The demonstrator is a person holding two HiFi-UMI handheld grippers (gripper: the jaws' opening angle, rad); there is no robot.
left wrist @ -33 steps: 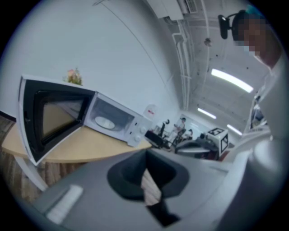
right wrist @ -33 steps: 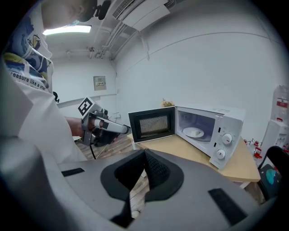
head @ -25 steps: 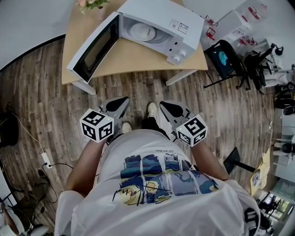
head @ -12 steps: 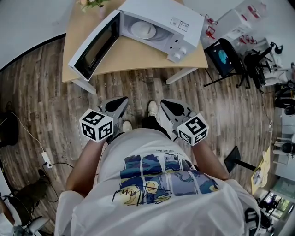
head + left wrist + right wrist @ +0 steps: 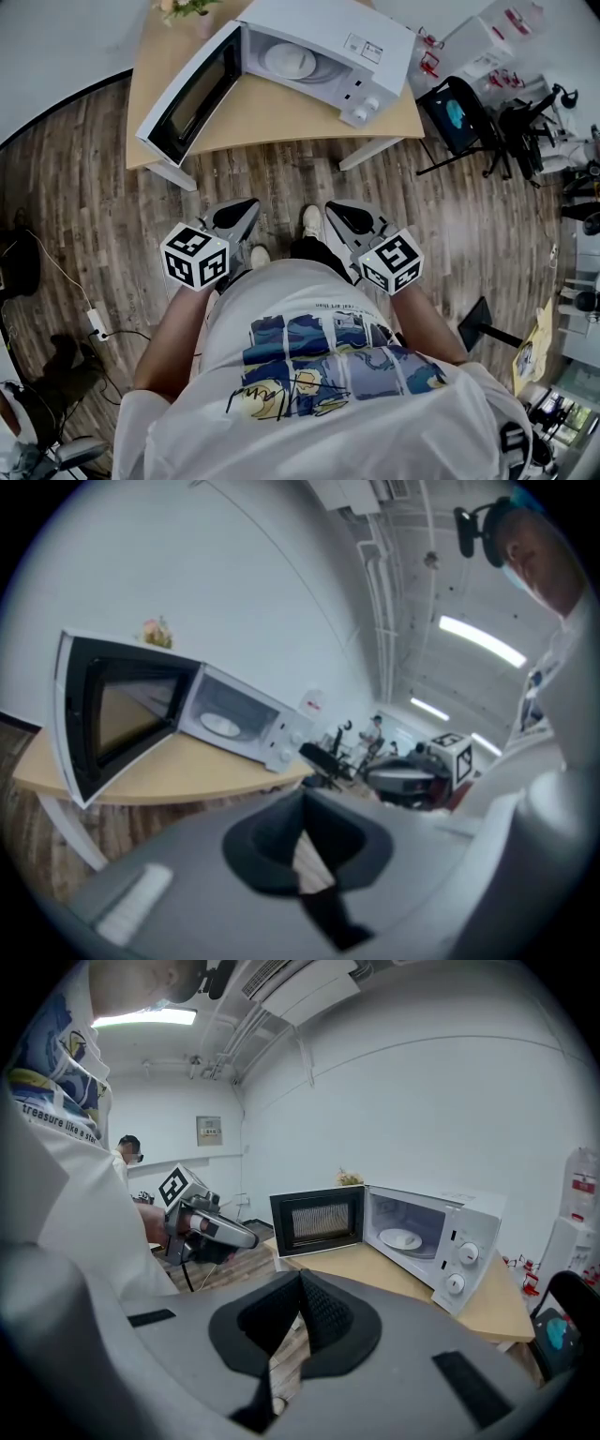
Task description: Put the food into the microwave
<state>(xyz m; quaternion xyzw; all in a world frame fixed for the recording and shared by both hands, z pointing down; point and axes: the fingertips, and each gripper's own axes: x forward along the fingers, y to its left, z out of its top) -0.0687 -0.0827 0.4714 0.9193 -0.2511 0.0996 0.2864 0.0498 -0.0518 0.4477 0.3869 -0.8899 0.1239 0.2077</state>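
Note:
The white microwave [image 5: 323, 52] stands on a light wooden table [image 5: 272, 117] with its door [image 5: 187, 98] swung wide to the left. A white plate [image 5: 289, 62] lies inside it; whether food is on it cannot be made out. The microwave [image 5: 239, 726] and plate [image 5: 221, 726] also show in the left gripper view, and the microwave [image 5: 427, 1232] and plate [image 5: 401, 1238] in the right gripper view. My left gripper [image 5: 251, 202] and right gripper [image 5: 330, 208] are held side by side at waist height, well short of the table. Both are shut with nothing between the jaws.
A flower vase [image 5: 192, 11] stands at the table's back left corner. A black stand with a screen [image 5: 455, 122] and cluttered gear sit to the right. Cables and a power strip [image 5: 94, 323] lie on the wood floor at left. People [image 5: 375, 731] stand far off.

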